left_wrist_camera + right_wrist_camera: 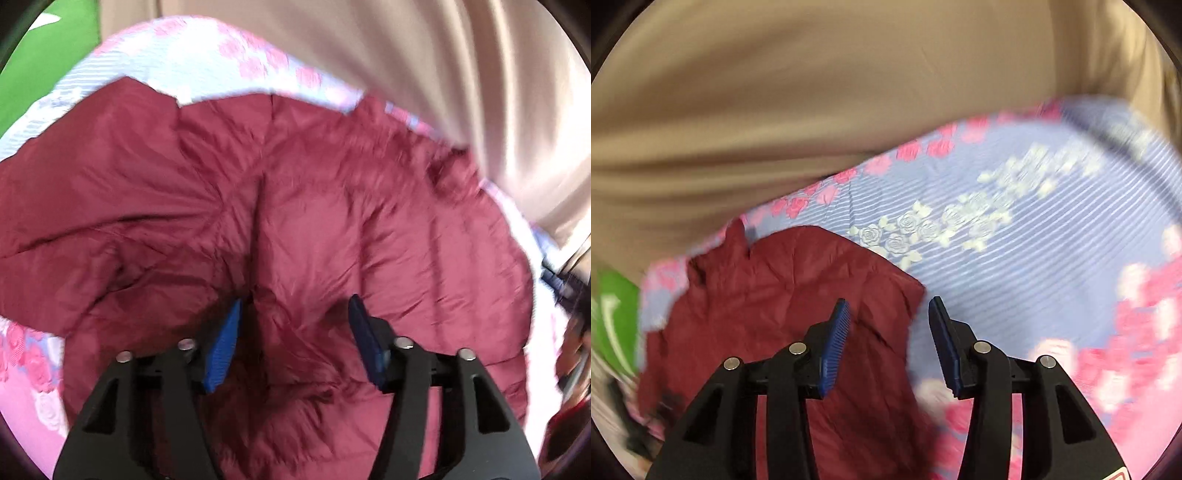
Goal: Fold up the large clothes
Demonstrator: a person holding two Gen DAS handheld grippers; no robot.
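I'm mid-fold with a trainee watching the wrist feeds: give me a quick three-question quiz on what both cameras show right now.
1. True or false: the left gripper is clamped on the maroon jacket.
2. What lies between the right gripper fingers? A) the jacket's right edge and floral bedsheet B) a green bag C) beige curtain
3. Fill in: the jacket lies on a ____ patterned with roses.

Key
1. False: both blue pads stand apart, resting over the fabric without pinching it.
2. A
3. bedsheet
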